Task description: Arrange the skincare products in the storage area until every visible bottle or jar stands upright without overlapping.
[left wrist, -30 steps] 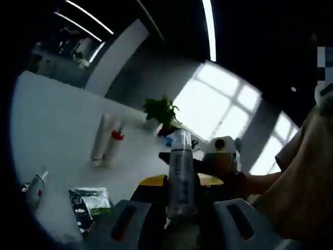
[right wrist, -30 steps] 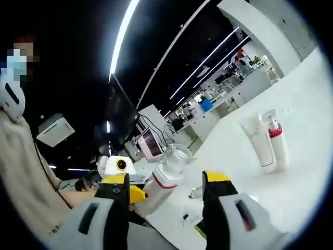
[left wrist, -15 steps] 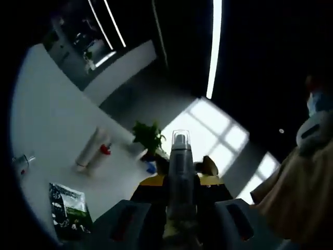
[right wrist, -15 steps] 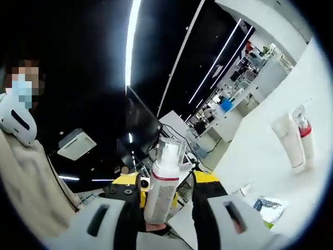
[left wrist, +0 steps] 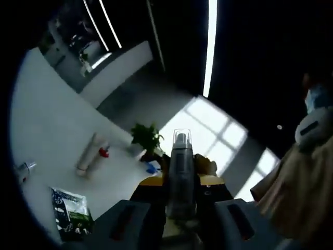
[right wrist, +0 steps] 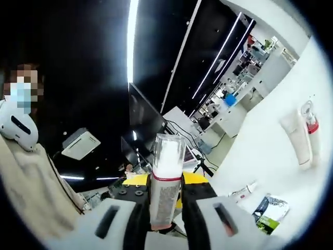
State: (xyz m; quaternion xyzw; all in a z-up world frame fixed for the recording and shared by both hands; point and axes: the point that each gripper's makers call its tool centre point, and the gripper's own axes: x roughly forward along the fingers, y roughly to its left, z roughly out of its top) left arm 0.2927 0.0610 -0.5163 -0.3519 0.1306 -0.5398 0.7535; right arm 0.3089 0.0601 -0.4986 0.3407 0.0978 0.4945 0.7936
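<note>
A white bottle [right wrist: 165, 179] with a red ring and a clear cap stands upright, and my right gripper [right wrist: 165, 211] is shut on its lower body. In the left gripper view the same bottle [left wrist: 180, 174] rises between the jaws of my left gripper [left wrist: 181, 211], which is shut on its base. Each view has the other gripper's yellow body right behind the bottle. On the white table [right wrist: 270, 161] lie a white tube [right wrist: 295, 139] and a red-collared pump bottle [right wrist: 311, 130] side by side. The left gripper view has them as the tube [left wrist: 86, 155] and the pump bottle [left wrist: 102, 153].
A green and black packet [left wrist: 70, 212] and a small tube [left wrist: 23, 167] lie on the table; the packet [right wrist: 270, 210] and small tube [right wrist: 241, 192] sit near the table's edge. A potted plant [left wrist: 145, 136] stands at the far side. A person in a beige sleeve [right wrist: 36, 192] is close by.
My right jaws have closed from wide apart onto the bottle, which has gone from tilted to upright. Both views have swung upward, away from the table.
</note>
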